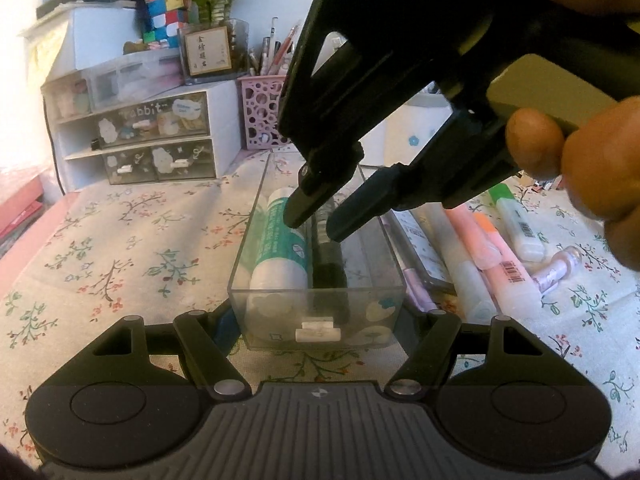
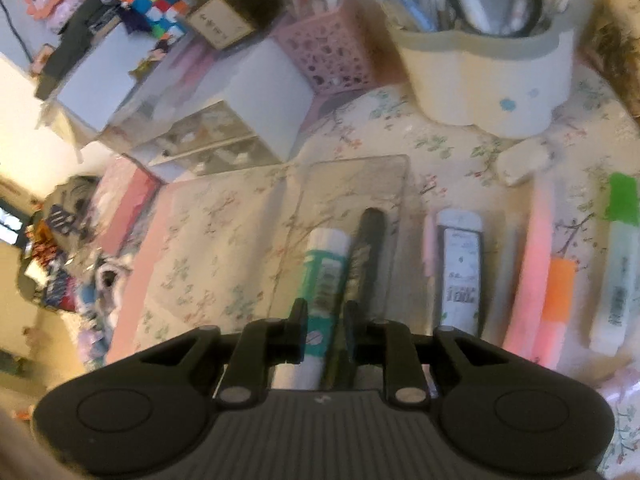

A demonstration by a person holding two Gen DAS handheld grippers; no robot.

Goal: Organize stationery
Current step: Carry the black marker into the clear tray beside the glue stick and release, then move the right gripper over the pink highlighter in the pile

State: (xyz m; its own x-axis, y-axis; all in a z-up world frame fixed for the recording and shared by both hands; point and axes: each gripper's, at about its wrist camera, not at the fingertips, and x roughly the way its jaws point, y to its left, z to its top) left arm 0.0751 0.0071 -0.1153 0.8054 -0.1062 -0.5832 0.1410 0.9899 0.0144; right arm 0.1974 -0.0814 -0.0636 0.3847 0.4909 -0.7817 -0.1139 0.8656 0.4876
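Floral tablecloth (image 1: 120,248); clear drawer (image 1: 316,300); highlighters (image 1: 500,256); organiser (image 1: 152,132) behind.

I see soft, fairly dim daylight with a warm glow at the left edge. My left wrist view is sharp; my right wrist view is motion-blurred throughout. Both bend at the fisheye edges, corners dark. Shadows are weak.

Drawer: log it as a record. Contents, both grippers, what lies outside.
drawer: clear, on floral cloth
inside: glue stick, black pen, side by side
left gripper: clamped on the drawer's front end
right gripper: open, over the contents, holding nothing
outside: highlighters lying right of the drawer
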